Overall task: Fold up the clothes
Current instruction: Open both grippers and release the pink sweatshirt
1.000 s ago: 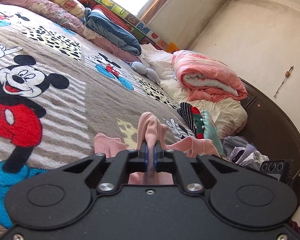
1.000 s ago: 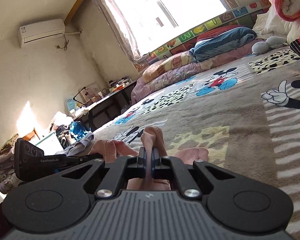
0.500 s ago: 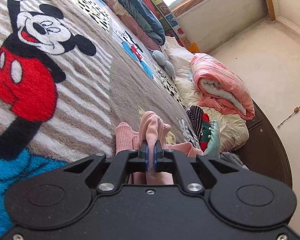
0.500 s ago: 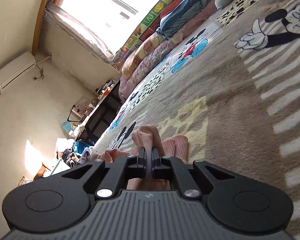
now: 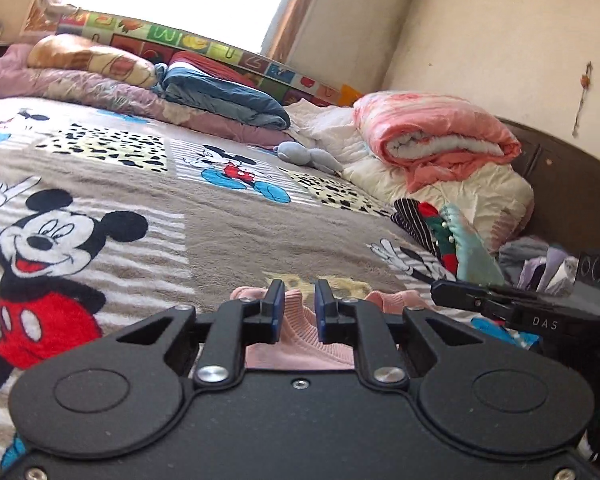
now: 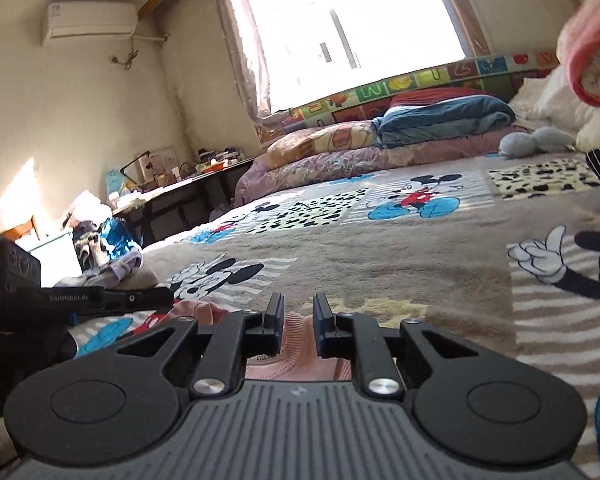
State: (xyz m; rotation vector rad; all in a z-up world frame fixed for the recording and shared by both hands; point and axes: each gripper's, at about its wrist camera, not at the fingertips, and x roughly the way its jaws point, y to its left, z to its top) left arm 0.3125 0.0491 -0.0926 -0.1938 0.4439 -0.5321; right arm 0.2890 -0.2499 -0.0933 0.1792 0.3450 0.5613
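Two hand-held grippers sit low over a pink knit top [image 5: 300,344] spread on a bed [image 5: 260,236] covered by a cartoon-mouse blanket, both w/ jaws parted to a narrow gap and nothing between them. The left hand-held gripper [image 5: 300,306] points along the bed toward the window end, and the top lies directly under and just ahead of its fingertips [image 5: 277,300], ribbed edge showing in the gap. The right hand-held gripper [image 6: 298,312] hangs over the same garment [image 6: 296,356] (a small label is visible at the fabric edge below its tips, text too blurred to read). Each camera catches the other tool at its margin: the right one at the right edge of the left view [image 5: 520,308], the left one at the left edge of the right view [image 6: 60,300], so the pair stand side by side, approx. level, w/ the top running crosswise beneath both. Its long axis appears to lie left-to-right across the two tools, not away from them; neither hand looks clearly nearer, as each has cloth straight below. Any coming pinch would likely be a short drop downward, not a reach. A loose heap of other clothes [image 5: 540,264] waits near the bed's right side, beside a striped garment [image 5: 416,220] and a rolled pink quilt [image 5: 432,140].
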